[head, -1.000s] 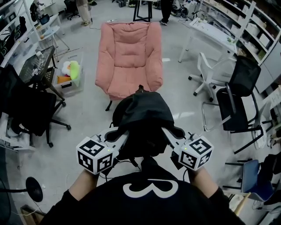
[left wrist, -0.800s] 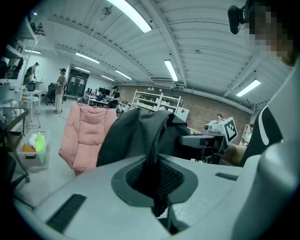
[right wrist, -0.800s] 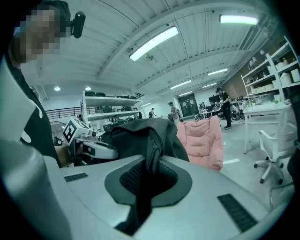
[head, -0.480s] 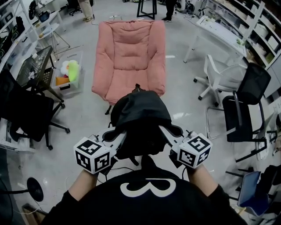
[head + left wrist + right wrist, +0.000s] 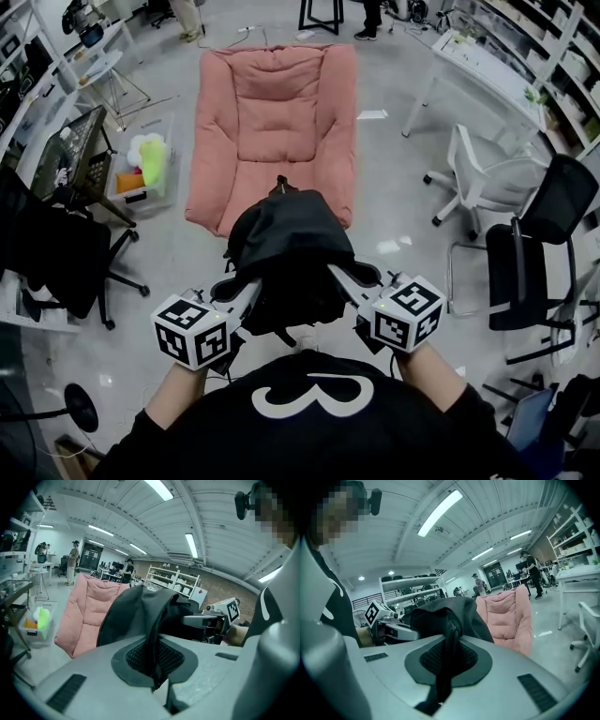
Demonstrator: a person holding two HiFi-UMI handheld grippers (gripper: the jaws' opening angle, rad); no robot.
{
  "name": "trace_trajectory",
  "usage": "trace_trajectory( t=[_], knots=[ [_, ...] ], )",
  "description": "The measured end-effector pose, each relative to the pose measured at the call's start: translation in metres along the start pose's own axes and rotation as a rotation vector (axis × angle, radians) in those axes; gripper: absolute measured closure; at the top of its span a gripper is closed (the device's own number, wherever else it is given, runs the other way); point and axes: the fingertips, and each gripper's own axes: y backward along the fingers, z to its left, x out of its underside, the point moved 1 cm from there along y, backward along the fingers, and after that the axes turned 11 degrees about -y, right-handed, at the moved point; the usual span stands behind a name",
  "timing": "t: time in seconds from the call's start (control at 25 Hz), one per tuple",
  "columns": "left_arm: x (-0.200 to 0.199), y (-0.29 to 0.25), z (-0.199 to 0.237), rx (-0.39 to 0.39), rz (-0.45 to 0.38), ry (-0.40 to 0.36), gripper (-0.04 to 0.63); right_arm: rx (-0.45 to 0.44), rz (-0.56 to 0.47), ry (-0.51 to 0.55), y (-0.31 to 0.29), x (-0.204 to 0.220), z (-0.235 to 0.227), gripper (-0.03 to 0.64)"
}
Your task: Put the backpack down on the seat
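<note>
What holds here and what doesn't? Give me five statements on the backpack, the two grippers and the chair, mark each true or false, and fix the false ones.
1. Both the left gripper and the right gripper hold the backpack. True.
2. A clear bin of colourful things stands on the floor left of the pink chair. True.
3. The backpack lies on the chair's seat. False: it hangs from the grippers, in front of the chair.
4. The left gripper's jaws are shut on black backpack fabric. True.
5. The right gripper is open and empty. False: it is shut on backpack fabric too.
</note>
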Motion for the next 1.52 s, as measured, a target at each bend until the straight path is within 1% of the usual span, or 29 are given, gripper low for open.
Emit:
trace_trajectory(
  t=[0.32, 0.56, 0.72, 0.96, 1.32, 1.52],
  knots=[
    [-0.033, -0.034, 0.024, -0.04, -0.024, -0.01, 0.584, -0.018, -0.02, 0.029, -0.018, -0.039, -0.034, 0.601],
    [-0.048, -0.047, 0.048, -0.04, -0.036, -0.012, 0.584, -0.013, -0.026, 0.055, -0.04, -0.059, -0.048, 0.601],
    [-0.06, -0.06, 0.071, -0.028, -0.043, -0.007, 0.583, -0.006, -0.026, 0.051, -0.059, -0.076, -0.06, 0.601],
    [-0.079, -0.088, 0.124, -0.004, -0.036, 0.009, 0.583, 0.018, -0.021, 0.018, -0.106, -0.101, -0.087, 0.601],
    [-0.115, -0.136, 0.225, 0.041, 0.005, 0.023, 0.584, 0.071, -0.002, -0.048, -0.195, -0.149, -0.136, 0.601],
    [-0.126, -0.163, 0.279, 0.059, 0.029, 0.024, 0.584, 0.112, 0.004, -0.074, -0.244, -0.166, -0.164, 0.601]
  ],
)
